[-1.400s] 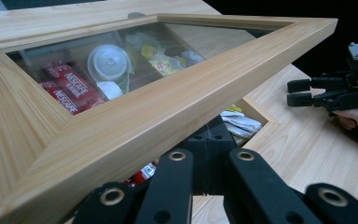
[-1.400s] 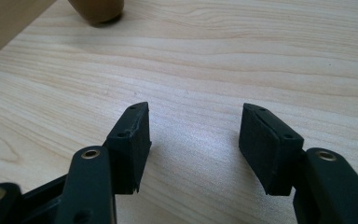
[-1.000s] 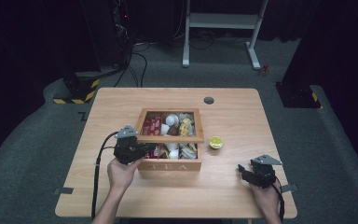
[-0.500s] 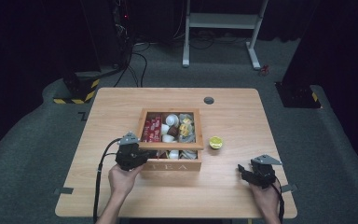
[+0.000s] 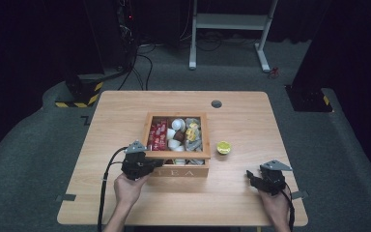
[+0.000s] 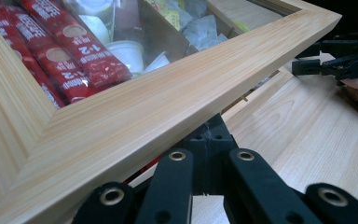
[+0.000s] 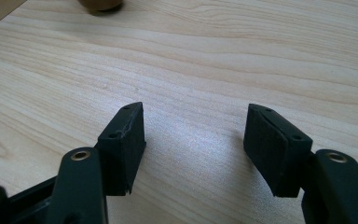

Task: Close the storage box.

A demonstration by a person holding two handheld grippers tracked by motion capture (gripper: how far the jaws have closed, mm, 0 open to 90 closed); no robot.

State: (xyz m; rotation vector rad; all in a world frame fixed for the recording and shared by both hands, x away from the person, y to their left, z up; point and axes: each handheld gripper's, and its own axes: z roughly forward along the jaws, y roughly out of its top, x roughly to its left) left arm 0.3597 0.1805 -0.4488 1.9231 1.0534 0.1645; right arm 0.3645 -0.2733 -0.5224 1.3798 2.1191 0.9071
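A wooden tea box (image 5: 178, 171) stands mid-table, with red sachets (image 6: 60, 56) and white cups (image 6: 126, 49) showing through its glass lid. My left gripper (image 5: 147, 163) is at the box's front left corner. Its jaws are shut together, and their tips (image 6: 207, 140) are tucked under the lid's wooden frame (image 6: 168, 102). The frame lies tilted a little above the box. My right gripper (image 5: 252, 180) rests on the table at the front right. It is open (image 7: 196, 140), with bare wood between its pads.
A small yellow-topped cup (image 5: 223, 147) sits just right of the box. A round cable hole (image 5: 216, 104) lies near the table's far edge. The right gripper (image 6: 326, 65) appears far off in the left gripper view. Dark floor, cables and a stand lie beyond.
My left hand has come down and toward the front edge, and the lid has dropped lower over the box. The right hand has stayed put.
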